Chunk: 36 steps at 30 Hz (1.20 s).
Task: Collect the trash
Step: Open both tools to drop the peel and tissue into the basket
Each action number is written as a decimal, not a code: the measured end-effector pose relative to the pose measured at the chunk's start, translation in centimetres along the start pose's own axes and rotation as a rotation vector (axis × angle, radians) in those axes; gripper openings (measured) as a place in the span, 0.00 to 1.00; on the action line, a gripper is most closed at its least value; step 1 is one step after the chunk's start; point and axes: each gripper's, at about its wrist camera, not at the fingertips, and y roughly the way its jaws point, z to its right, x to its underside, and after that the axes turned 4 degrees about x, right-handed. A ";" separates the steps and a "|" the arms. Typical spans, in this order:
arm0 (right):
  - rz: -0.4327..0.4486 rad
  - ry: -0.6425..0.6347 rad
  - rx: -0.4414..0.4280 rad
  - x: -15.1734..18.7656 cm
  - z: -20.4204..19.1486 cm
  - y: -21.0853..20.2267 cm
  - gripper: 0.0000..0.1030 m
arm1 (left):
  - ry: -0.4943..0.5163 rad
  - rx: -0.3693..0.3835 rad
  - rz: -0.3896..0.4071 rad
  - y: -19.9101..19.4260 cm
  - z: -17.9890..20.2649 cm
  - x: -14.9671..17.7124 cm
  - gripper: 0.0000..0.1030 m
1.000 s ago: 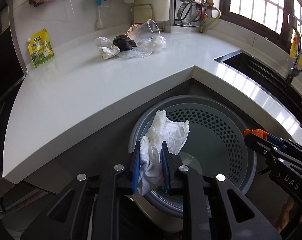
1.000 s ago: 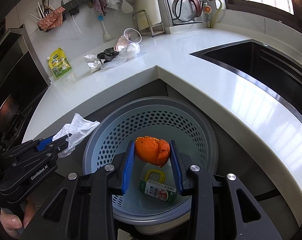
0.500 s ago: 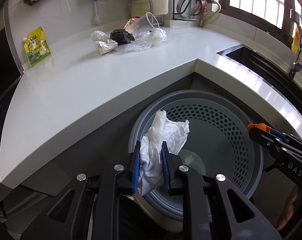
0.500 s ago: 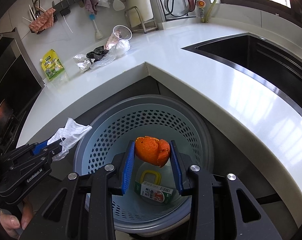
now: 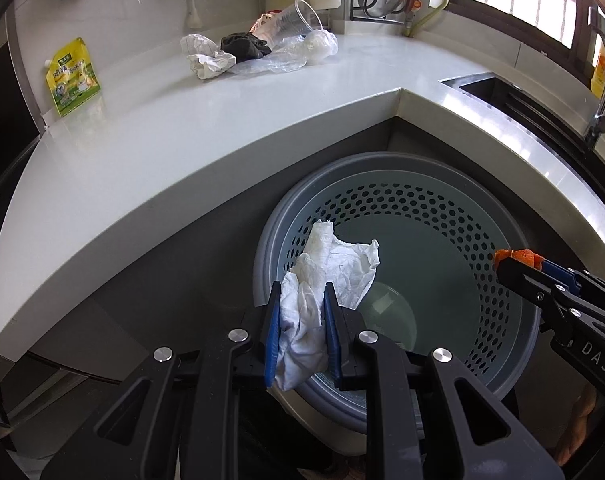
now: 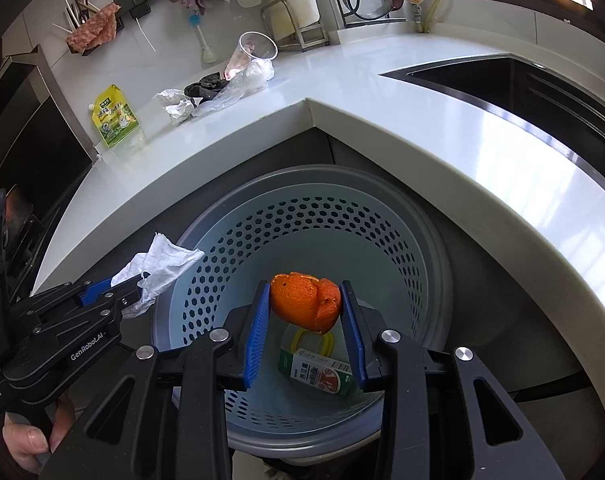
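The white countertop (image 5: 150, 168) wraps round in an L, its inner corner pointing at the grey perforated trash bin (image 6: 422, 248) that stands below it in the dark recess, its rim close under the counter edge on both sides. The bin's mouth is wide and unobstructed from above. The left gripper (image 5: 301, 320) is pinched on a crumpled white tissue (image 5: 334, 268), held over the near left part of the bin's rim, with the tissue's loose end leaning inward above the opening. The right gripper (image 6: 305, 312) is clamped on an orange peel (image 6: 304, 304), hanging over the middle of the bin. Inside, on the bottom, lie a small green-and-white carton (image 6: 318, 372) and a yellow ring (image 6: 311, 340) just behind it. More trash waits far back on the counter: crumpled paper (image 5: 204, 58), a dark rag (image 5: 244, 46), a clear plastic bag (image 5: 298, 54) and a tipped plastic cup (image 5: 298, 16), with a yellow pouch (image 5: 72, 76) leaning on the wall to their left. The sink (image 6: 502, 80) is sunk into the counter's right arm.
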 end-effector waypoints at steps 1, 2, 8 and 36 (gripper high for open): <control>-0.005 0.005 -0.002 0.1 0.1 0.1 0.33 | 0.005 0.000 -0.005 0.1 0.2 0.0 0.19; -0.008 0.007 -0.003 0.1 0.1 0.2 0.33 | 0.008 0.001 -0.009 0.3 0.3 0.0 0.19; -0.004 0.006 -0.005 0.0 0.2 0.2 0.33 | 0.007 0.012 -0.015 0.4 0.4 0.1 0.20; 0.031 0.034 0.014 -0.3 0.9 -0.5 0.60 | -0.028 -0.011 -0.032 0.6 -0.9 0.3 0.52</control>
